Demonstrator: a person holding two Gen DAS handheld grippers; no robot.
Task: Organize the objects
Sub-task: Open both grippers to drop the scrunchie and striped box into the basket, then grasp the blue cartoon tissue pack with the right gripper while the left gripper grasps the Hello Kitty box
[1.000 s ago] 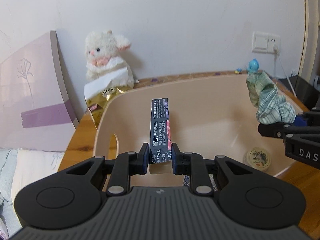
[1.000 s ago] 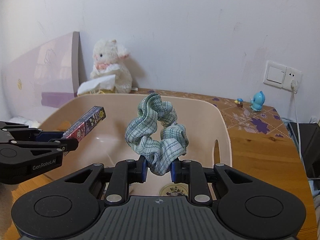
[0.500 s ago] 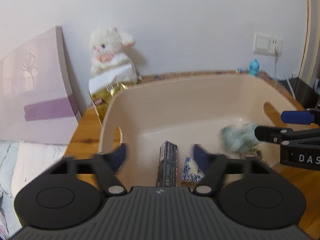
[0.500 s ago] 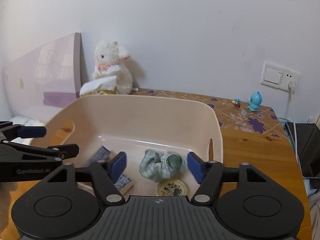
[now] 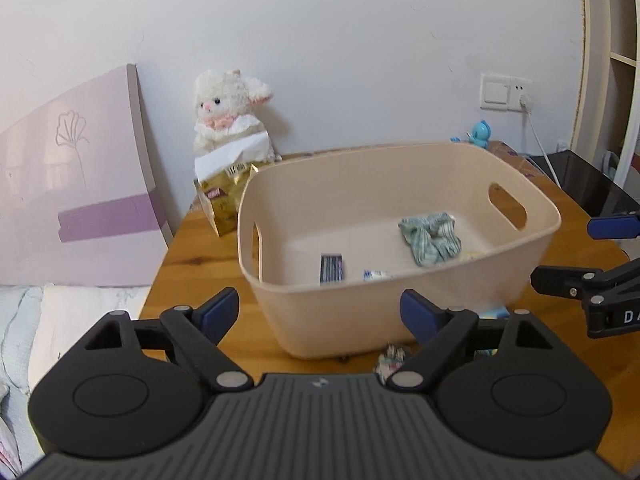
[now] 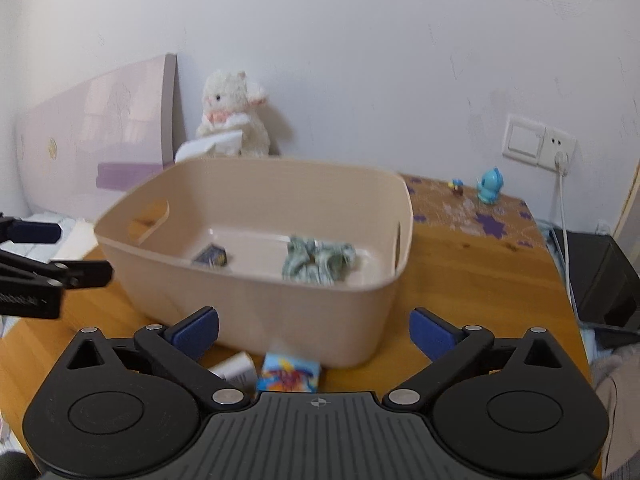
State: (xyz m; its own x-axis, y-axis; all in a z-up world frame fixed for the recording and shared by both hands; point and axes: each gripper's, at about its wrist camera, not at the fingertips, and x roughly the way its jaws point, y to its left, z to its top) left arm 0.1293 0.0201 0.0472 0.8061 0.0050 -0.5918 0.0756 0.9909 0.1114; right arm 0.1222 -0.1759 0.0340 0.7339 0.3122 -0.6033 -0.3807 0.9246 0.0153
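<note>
Both grippers are spread wide and hold nothing: the left gripper (image 5: 320, 312) sits in front of the tub's near wall, and the right gripper (image 6: 314, 330) sits over the wooden table (image 6: 480, 280) just before the tub, its blue pads (image 6: 430, 332) far apart. Seen from the left camera, the right gripper pokes in from the right edge as black fingers with one blue tip.

A beige plastic tub (image 5: 400, 312), smooth-walled with rounded corners and an oval handle slot at each end, stands on the table. Inside it lies a crumpled green checked fabric scrunchie (image 5: 430, 238) towards the right, a dark narrow printed box (image 5: 331, 268) lying flat towards the left, and a small blue-and-white packet (image 5: 376, 274) between them, mostly cut off by the near wall. Something pale yellow shows beside the scrunchie, too hidden to name.

On the table in front of the tub lie a small bright blue card packet (image 6: 289, 376) and a white box (image 6: 236, 370), both partly covered by the gripper body. A fluffy white plush lamb (image 5: 228, 120) leans on the wall behind a gold foil bag (image 5: 224, 200). A small blue figurine (image 6: 490, 186) stands near the wall socket (image 6: 538, 146).
</note>
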